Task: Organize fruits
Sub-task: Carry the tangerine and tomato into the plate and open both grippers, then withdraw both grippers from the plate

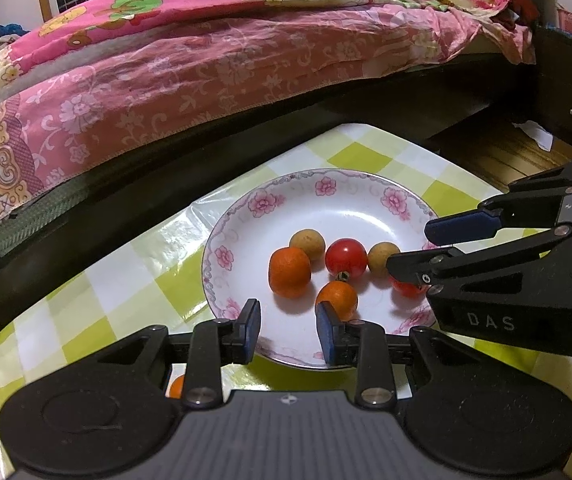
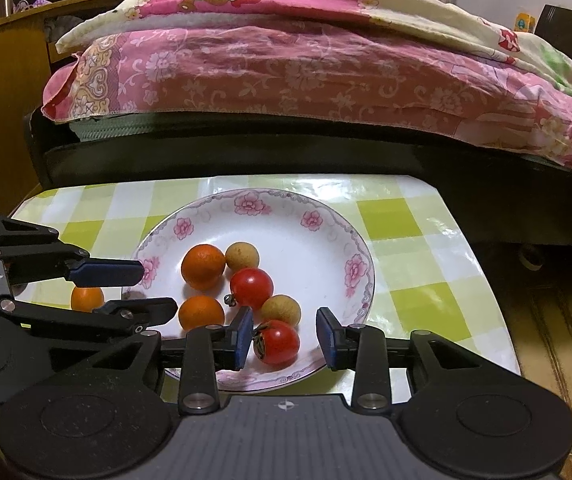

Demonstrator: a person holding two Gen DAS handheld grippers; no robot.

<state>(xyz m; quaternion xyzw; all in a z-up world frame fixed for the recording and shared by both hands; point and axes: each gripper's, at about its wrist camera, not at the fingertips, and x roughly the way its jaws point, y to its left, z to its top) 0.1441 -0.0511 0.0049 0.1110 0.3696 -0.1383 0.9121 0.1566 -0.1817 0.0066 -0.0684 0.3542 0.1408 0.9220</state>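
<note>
Risk first: round fruits on a smooth white floral-rimmed ceramic plate (image 2: 360, 276), so likely to roll or scatter if nudged by a finger. Right gripper (image 2: 284, 334) released, jaws wide on either side of a red cherry tomato with a dark calyx (image 2: 277, 342) at the plate's near edge, left pad nearly touching it; could squash the soft skin if clenched hard, or push it into the tan round longan (image 2: 281, 310) just behind. Left gripper (image 1: 288, 326) also released, holding nothing, hovering over the near rim beside a small orange tangerine (image 1: 338, 298). One more small orange fruit (image 2: 87, 299) off the plate on the green-and-white checked counter (image 2: 426, 240), easy to miss. Crowded workspace, so a collision between the two grippers possible. Hard to make out: whether the pad truly touches the tomato; stray fruit half hidden behind the left gripper's fingers; tomato mostly blocked in the left wrist view.
</note>
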